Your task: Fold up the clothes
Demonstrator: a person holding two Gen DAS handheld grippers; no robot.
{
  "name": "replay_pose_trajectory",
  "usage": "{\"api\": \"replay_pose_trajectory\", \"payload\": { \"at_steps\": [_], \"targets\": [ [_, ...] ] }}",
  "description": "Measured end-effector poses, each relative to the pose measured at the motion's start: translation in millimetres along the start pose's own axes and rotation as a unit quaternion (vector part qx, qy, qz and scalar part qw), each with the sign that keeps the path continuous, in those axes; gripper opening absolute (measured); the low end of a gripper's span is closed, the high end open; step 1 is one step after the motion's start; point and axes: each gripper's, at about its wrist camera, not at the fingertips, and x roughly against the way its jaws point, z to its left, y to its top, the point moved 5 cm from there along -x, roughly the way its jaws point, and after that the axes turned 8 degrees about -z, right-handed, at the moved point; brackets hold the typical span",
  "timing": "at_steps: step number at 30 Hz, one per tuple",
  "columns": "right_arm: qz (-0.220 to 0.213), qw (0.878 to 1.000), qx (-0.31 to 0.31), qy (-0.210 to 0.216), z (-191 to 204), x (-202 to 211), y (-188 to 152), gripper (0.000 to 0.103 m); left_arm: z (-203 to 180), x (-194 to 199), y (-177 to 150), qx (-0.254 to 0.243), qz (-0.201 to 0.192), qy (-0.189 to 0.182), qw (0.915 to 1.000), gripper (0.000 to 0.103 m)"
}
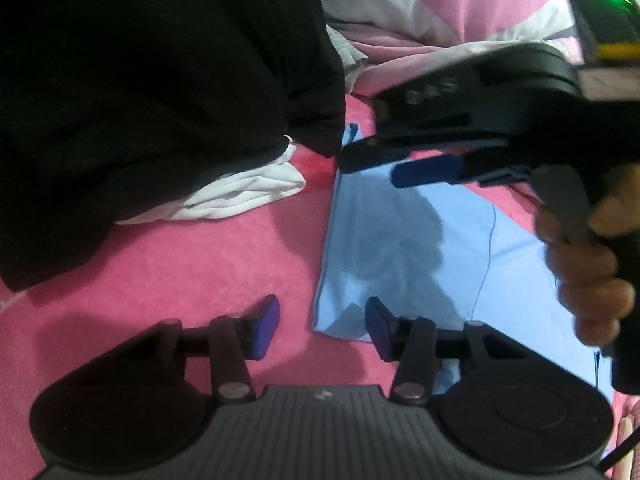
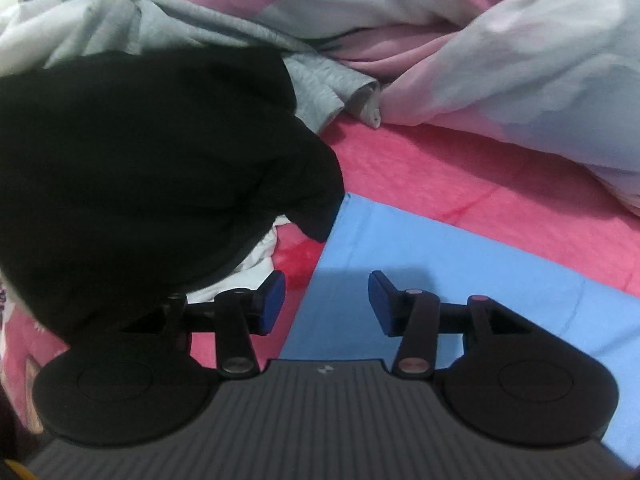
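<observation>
While both jaws stand spread and empty, left gripper (image 1: 322, 326) and right gripper (image 2: 326, 300) hover over blue cloth (image 2: 460, 264) on pink bedspread (image 2: 440, 168).

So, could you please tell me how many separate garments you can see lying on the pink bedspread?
4: blue garment flat beneath the grippers, black garment left, white garment under it, grey garment behind. More may be hidden.

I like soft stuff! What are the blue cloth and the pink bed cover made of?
The blue cloth looks like thin, smooth woven fabric, maybe cotton: flat, matte, crisp edges. The pink bed cover looks fuzzy, like fleece or plush: a soft nap with no shine.
</observation>
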Motion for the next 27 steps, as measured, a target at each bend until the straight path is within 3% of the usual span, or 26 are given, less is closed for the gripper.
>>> {"api": "replay_pose_trajectory", "payload": {
  "at_steps": [2,14,22,27],
  "targets": [
    [0.003,1.000,0.006,-0.005,4,-8,3,0.045,2,-1,1,-0.003,0.001,0.002,1.0000,0.030],
    [0.023,0.998,0.033,-0.048,12,-35,1,0.042,4,-4,1,-0.008,-0.004,-0.003,1.0000,0.005],
    [0.012,0.998,0.027,-0.063,4,-28,0,0.008,2,1,1,0.000,-0.006,-0.006,1.0000,0.002],
    [-0.007,0.999,0.007,-0.051,-1,-10,0,0.004,-5,2,9,-0.005,-0.018,-0.011,0.9998,0.001]
  ]
}}
